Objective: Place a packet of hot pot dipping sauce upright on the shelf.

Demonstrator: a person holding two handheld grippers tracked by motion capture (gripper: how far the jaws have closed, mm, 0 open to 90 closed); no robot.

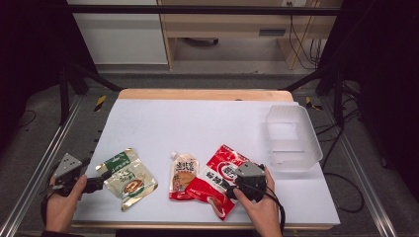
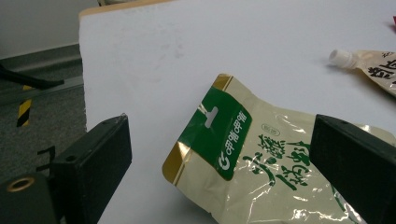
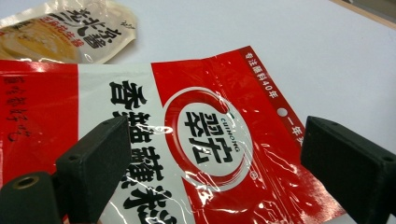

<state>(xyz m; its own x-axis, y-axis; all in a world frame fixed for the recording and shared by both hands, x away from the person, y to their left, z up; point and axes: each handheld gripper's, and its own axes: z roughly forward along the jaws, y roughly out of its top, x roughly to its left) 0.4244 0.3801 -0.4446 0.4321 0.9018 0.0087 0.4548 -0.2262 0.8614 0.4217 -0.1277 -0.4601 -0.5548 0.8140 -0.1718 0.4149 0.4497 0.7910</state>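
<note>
The red pouch (image 1: 220, 180) was seen flat on the table (image 1: 197, 123), long axis diagonal, top edge toward the far right, under the spread-jawed right hand-held gripper (image 1: 237, 190).

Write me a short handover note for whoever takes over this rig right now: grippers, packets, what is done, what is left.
Left gripper: open, at the green-and-cream foil pouch, jaws either side of its green top, not gripping.
Right gripper: open, hovering over the red-and-white plastic packet, not gripping.
Beige spouted sauce pouch lies between them; the red packet overlaps its edge.
Clear plastic bin, far right, holds nothing.
Done: nothing moved into the bin.
Left: probably grip each packet and place it in the bin.
</note>
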